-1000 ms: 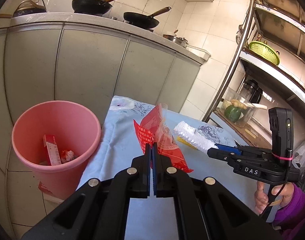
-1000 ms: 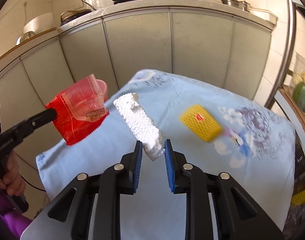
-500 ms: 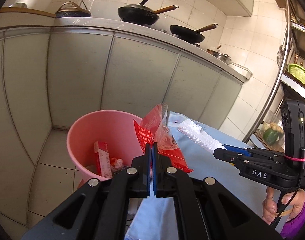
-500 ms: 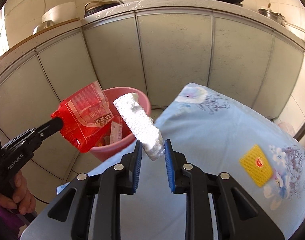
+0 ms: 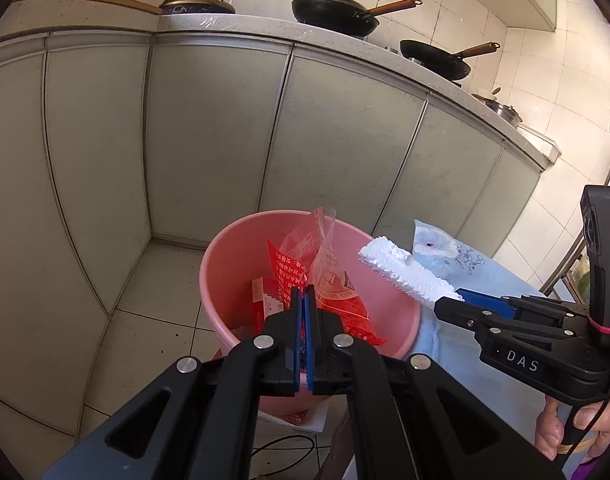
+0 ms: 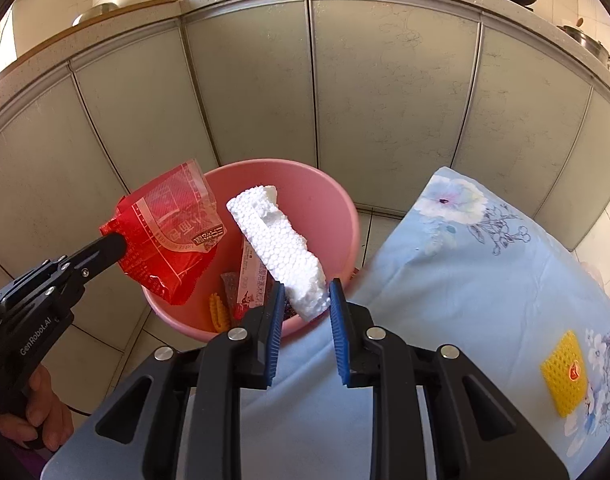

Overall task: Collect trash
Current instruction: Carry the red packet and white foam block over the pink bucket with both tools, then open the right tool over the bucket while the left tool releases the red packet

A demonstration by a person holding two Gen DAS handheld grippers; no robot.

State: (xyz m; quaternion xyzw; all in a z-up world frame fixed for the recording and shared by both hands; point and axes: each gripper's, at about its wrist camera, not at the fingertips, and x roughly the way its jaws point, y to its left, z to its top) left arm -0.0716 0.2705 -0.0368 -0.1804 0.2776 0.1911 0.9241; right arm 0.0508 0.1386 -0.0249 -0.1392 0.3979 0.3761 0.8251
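My left gripper [image 5: 303, 294] is shut on a red plastic wrapper [image 5: 325, 280], which hangs over the mouth of the pink bin [image 5: 225, 280]. In the right wrist view the same wrapper [image 6: 169, 236] sits above the bin's left rim [image 6: 337, 200]. A white foam piece [image 6: 281, 248] is clamped between the blue pads of my right gripper [image 6: 305, 300] and juts out over the bin. From the left wrist view the foam [image 5: 405, 272] reaches toward the bin's right rim. Several pieces of trash lie inside the bin, among them a red and white box [image 5: 263, 300].
The table's blue flowered cloth [image 6: 485, 280] lies right of the bin, with a yellow mesh piece [image 6: 565, 372] on it. Grey cabinet doors [image 5: 209, 140] stand behind the bin, with pans [image 5: 333, 8] on the counter above. A cable lies on the tiled floor [image 5: 145, 340].
Both grippers have swung left from above the table to over the pink bin, still carrying the wrapper and the foam. The bin now sits in the middle of both views.
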